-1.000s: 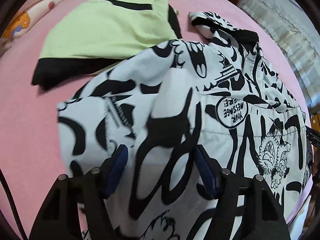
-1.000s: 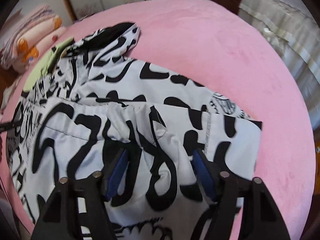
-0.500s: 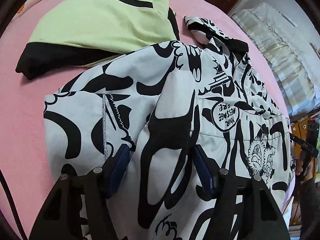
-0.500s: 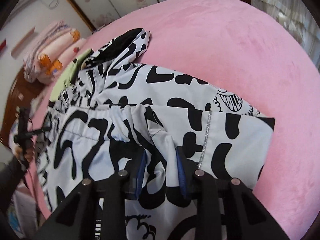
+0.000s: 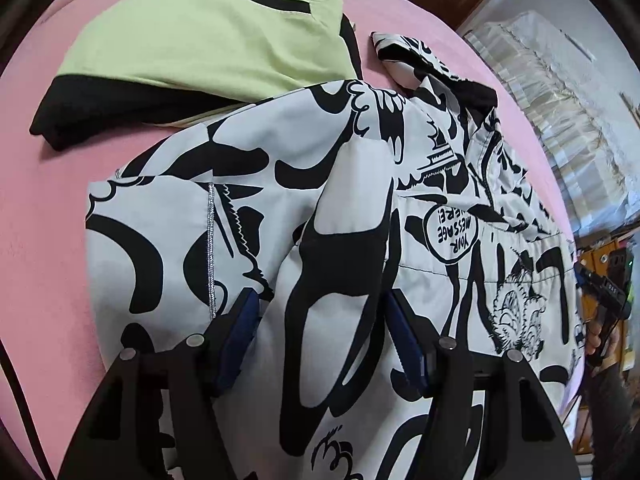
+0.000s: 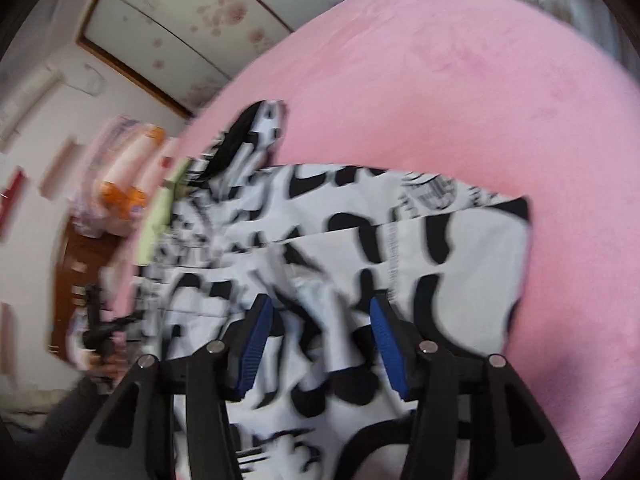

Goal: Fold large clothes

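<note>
Printed jacket (image 5: 320,208) spread on pink bed (image 5: 36,208), directly under both tools. Left gripper (image 5: 322,332) agape, straddling raised fabric ridge, not pinching. Right gripper (image 6: 320,336) opening, cloth between pads, released. Regrip near hem edge; fold evenly.

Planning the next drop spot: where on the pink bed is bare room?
Bare pink bed beyond and right of the printed jacket; a strip left of it, below the green-and-black garment. Crowded where those two overlap.
</note>
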